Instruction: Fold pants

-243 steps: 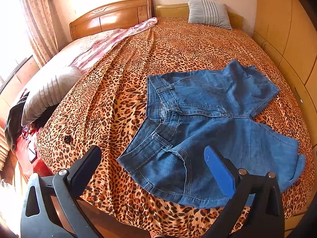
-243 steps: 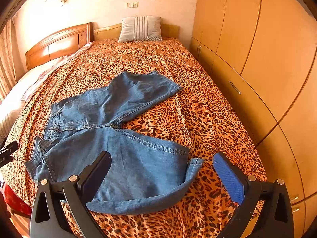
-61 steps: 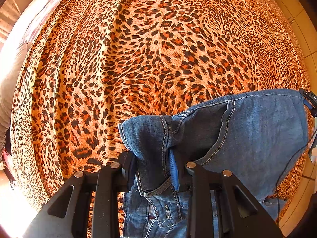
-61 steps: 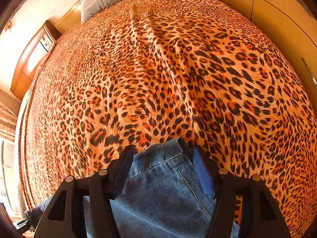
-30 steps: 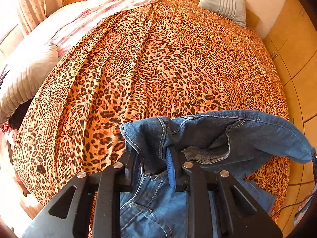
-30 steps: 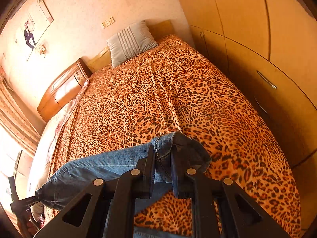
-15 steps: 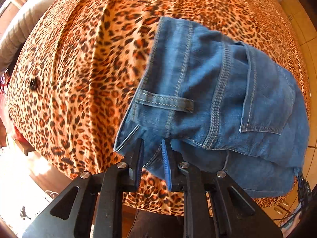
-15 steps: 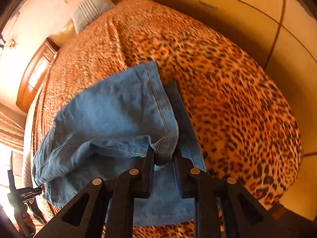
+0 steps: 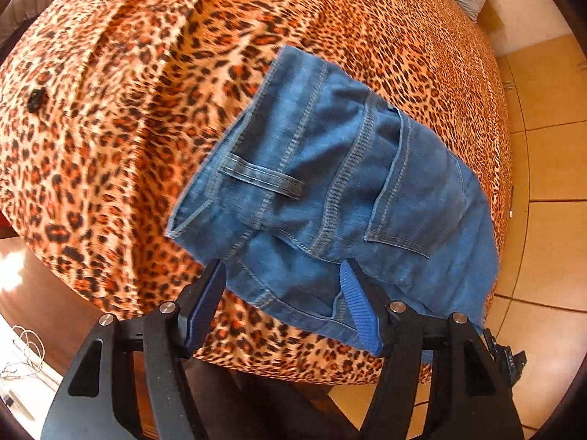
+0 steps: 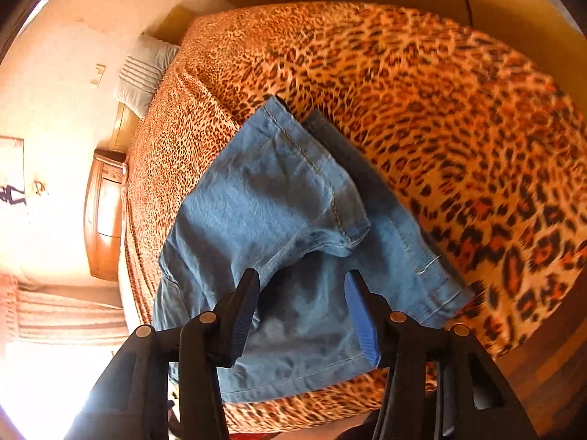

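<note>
A bed under a leopard-print bedspread [image 9: 121, 117] fills both views, with a grey striped pillow [image 10: 141, 73] at its far end by the wooden headboard [image 10: 104, 216]. The denim shorts [image 9: 352, 190] lie folded in half near the bed's near edge, back pocket and belt loop up; no label or writing is legible. The left gripper [image 9: 284, 302] and right gripper [image 10: 302, 310] have just been opening; their jaws stand apart over the denim's near edge, pressing on nothing.

Folded denim shorts [image 10: 279, 198] lay on leopard-print bedspread [image 10: 458, 110], right gripper [image 10: 302, 282] jaws just opened above near edge, striped pillow [image 10: 141, 73] far left
</note>
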### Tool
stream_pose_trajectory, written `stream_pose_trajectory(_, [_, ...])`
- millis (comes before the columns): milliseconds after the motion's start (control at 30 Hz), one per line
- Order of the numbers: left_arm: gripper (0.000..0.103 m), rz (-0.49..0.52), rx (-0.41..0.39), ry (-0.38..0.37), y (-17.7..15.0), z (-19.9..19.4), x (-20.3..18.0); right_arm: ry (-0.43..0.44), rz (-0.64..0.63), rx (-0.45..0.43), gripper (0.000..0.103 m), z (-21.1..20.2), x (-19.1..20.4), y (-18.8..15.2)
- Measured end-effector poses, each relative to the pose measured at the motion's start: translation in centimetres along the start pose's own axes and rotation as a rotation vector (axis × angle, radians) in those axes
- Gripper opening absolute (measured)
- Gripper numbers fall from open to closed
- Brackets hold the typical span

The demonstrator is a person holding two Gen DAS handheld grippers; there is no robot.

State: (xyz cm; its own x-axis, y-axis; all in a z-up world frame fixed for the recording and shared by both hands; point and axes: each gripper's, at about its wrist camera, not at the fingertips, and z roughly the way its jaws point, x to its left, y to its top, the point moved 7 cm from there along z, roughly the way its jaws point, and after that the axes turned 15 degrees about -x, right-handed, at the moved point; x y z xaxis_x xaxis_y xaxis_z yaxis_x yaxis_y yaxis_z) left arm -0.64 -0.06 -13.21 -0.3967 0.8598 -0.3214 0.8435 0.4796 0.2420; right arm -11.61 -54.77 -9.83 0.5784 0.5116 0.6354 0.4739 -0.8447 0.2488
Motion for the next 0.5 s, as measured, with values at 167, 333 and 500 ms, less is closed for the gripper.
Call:
stream_pose_trajectory(167, [0.064,-0.034,0.066,-0.019,-0.9,3.1,-2.4,-0.006,0.120,-0.030,0.051,2.2,-0.4,0.4])
stream_pose_trajectory(333, [0.064,-0.048,0.092,0.021,-1.0,5.6,-3.4,-0.039,0.156,-0.022,0.053,3.8,-0.6,1.1])
stream_pose_trajectory(500, [0.064,-0.031,0.116,0.069,-0.7,7.3,-4.5,-0.051,0.207,-0.033,0.055,4.9,-0.8,1.6])
